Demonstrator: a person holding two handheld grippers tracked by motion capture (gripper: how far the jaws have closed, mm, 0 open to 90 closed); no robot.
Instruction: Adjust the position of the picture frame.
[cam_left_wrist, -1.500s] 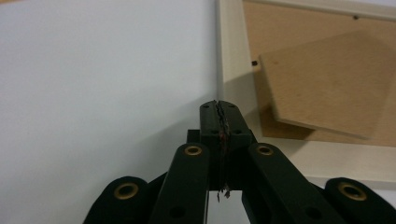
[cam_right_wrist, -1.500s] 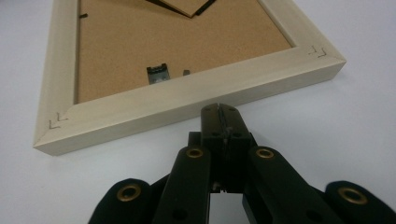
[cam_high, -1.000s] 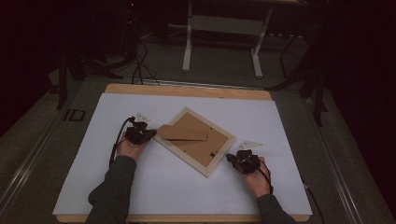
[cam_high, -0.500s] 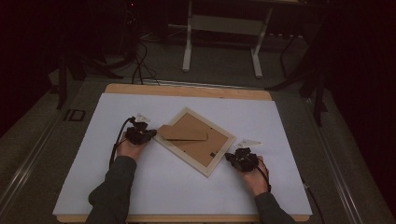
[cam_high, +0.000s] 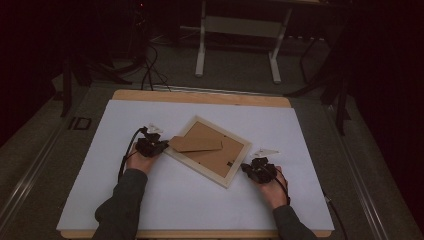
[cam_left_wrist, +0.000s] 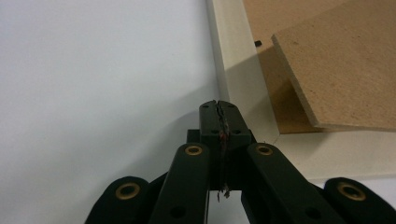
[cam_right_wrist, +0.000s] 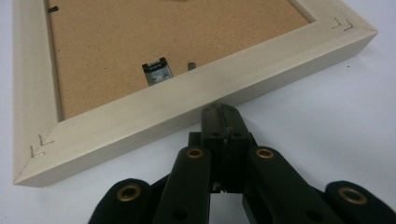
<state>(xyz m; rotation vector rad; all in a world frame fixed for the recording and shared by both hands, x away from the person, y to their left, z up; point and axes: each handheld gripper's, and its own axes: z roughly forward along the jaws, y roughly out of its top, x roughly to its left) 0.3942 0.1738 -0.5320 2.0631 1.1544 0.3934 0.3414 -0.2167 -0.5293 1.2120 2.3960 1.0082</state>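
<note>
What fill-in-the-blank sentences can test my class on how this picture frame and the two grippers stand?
1. The picture frame lies with its ____ side up.
2. Both grippers' jaws are ____.
3. The right gripper meets the frame's ____ edge.
4. The white sheet covers a ____ table.

Missing words: back; shut; outer; wooden

Dim lab or workshop, white-covered table (cam_high: 210, 210), floor cables (cam_high: 150, 65), metal stand (cam_high: 237, 45)

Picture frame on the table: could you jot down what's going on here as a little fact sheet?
Object: picture frame, pale wood, lying back side up, turned askew
Backing: brown board with a metal hanger
Loose piece: fibreboard stand lying across the back
Surface: white table
Left gripper: jaws shut, tip at frame's edge
Right gripper: jaws shut, tip against frame's side
</note>
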